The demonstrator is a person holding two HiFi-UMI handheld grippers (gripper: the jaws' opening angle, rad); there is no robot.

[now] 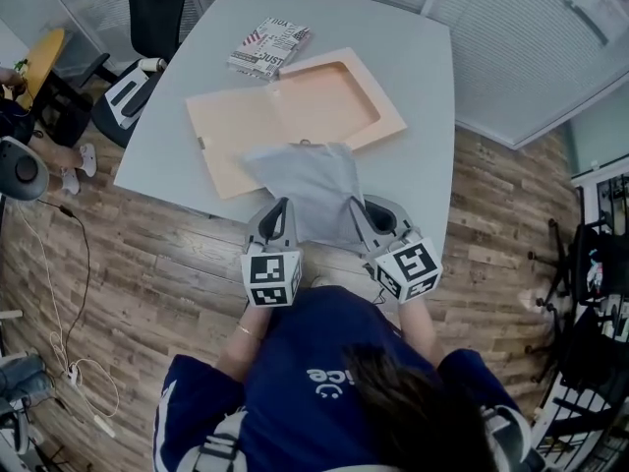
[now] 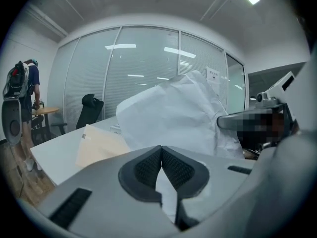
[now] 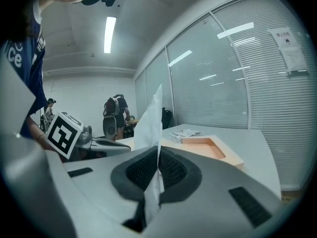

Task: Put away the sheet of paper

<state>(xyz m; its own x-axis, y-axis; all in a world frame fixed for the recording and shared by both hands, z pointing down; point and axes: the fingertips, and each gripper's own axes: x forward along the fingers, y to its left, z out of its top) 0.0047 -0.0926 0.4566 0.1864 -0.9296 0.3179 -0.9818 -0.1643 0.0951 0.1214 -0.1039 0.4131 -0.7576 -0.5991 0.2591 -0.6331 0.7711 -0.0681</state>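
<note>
Your left gripper (image 1: pixel 280 214) and right gripper (image 1: pixel 364 214) each pinch a near corner of the sheet of paper (image 1: pixel 305 180), probably so it's spread flat, ready for the open folder (image 1: pixel 228 136).

Pale grey table (image 1: pixel 423 87), open peach folder (image 1: pixel 231 136) flat on it, printed packet (image 1: pixel 267 47) just beyond.

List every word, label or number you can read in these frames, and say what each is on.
"ice": white letters on the back of the person's dark blue top, upside down in the head view, with a small smiley beside them.
Booklet on the table: bold print, too blurred to read.
Notice on the glass wall: too small to read.
Marker cube: black-and-white pattern only, no words.
</note>
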